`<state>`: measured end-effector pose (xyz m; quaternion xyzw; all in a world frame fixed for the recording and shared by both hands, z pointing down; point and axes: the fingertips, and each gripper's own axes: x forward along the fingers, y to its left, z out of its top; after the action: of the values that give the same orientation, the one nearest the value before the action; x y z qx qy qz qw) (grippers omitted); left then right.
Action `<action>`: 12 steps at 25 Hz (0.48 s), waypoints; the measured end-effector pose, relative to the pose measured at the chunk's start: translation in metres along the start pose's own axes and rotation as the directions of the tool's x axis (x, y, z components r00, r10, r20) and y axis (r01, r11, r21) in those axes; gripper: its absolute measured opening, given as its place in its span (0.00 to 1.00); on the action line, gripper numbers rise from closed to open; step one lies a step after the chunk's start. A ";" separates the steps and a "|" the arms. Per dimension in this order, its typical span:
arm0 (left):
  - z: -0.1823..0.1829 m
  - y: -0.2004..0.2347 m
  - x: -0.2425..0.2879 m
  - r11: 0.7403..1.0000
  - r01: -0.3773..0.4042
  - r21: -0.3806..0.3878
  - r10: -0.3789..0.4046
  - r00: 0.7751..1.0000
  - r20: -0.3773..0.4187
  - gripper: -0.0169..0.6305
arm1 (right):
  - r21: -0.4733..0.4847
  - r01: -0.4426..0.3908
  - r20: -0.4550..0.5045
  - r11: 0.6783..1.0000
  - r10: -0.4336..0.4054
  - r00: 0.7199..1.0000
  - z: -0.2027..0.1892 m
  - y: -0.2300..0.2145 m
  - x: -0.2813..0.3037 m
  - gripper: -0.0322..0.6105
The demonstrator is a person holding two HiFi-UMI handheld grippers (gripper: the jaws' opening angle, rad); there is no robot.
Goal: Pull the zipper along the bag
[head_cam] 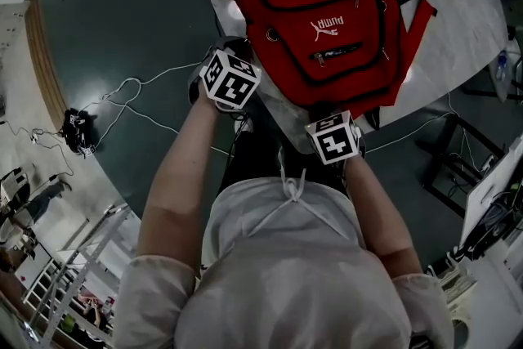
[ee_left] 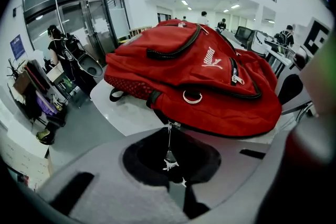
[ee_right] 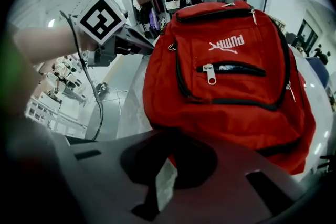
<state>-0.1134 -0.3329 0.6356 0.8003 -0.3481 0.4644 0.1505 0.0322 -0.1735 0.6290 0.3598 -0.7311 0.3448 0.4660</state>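
The left gripper (ee_left: 176, 180) is clamped shut on one silver zipper pull (ee_left: 169, 157). The pull stretches straight ahead to the near edge of the single red backpack (ee_left: 210, 81), whose length and zipper track run away from the jaws. The right gripper (ee_right: 165, 182), one of two and just beside the left, appears to pinch the backpack's near hem.
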 end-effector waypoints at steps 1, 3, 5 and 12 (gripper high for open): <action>0.001 0.002 0.001 1.000 0.000 0.013 0.000 1.000 -0.004 0.06 | 0.001 -0.003 0.005 1.000 0.003 1.000 0.000 0.000 0.000 0.09; 0.002 0.005 0.003 0.999 -0.001 0.032 0.002 1.000 -0.011 0.06 | 0.005 -0.006 0.017 1.000 0.006 1.000 0.001 0.000 0.000 0.09; 0.003 0.008 0.005 1.000 -0.001 0.026 0.001 1.000 -0.013 0.06 | 0.004 0.000 0.022 1.000 0.000 1.000 0.000 0.000 -0.001 0.09; 0.002 0.009 0.006 1.000 -0.019 0.004 0.019 1.000 -0.006 0.07 | 0.005 0.010 0.032 1.000 -0.010 0.999 0.000 0.000 0.000 0.09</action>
<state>-0.1168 -0.3432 0.6387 0.7959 -0.3544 0.4688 0.1452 0.0319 -0.1739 0.6289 0.3703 -0.7358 0.3384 0.4550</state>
